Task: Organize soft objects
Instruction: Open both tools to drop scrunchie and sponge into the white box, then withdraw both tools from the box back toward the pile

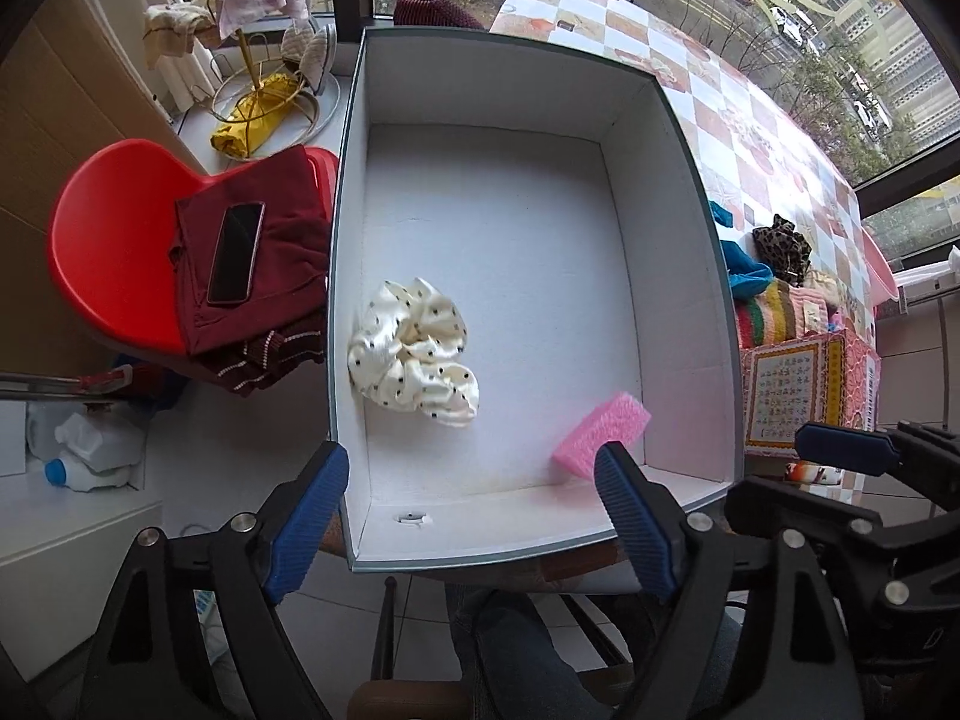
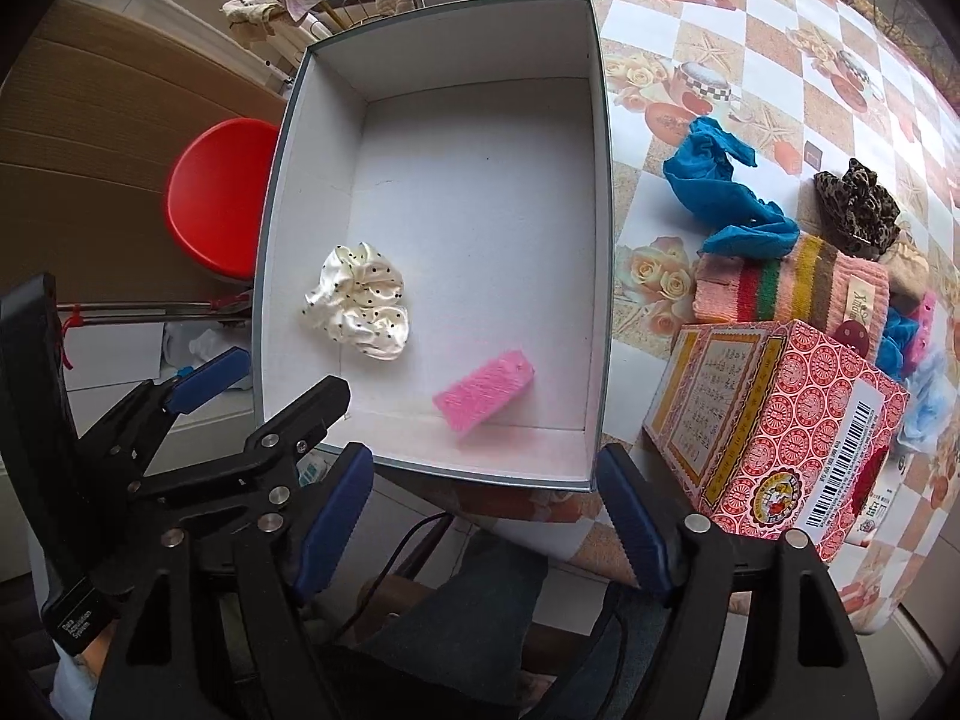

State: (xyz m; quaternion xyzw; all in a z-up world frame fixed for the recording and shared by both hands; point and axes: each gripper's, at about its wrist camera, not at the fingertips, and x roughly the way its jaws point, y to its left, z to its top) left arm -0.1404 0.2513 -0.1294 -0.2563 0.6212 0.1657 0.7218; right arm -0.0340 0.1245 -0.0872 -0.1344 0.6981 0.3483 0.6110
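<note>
A large white open box [image 1: 351, 192] [image 2: 603, 192] sits on the patterned table. Inside lie a cream dotted scrunchie [image 1: 414, 354] [image 2: 357, 306] and a pink sponge [image 1: 603, 441] [image 2: 483, 399]. To its right on the table are a blue cloth [image 2: 720, 192], a leopard scrunchie [image 2: 858, 210] [image 1: 780, 246] and a striped towel [image 2: 792, 288] [image 1: 771, 315]. My left gripper [image 1: 474, 516] is open and empty above the box's near edge. My right gripper [image 2: 486, 516] is open and empty, just in front of the box.
A red-patterned carton [image 2: 774, 432] [image 1: 792, 396] stands right of the box. A red chair [image 1: 114, 240] with dark red clothes and a phone [image 1: 235, 252] is on the left. A gold rack [image 1: 264, 72] with cloths stands at the back left.
</note>
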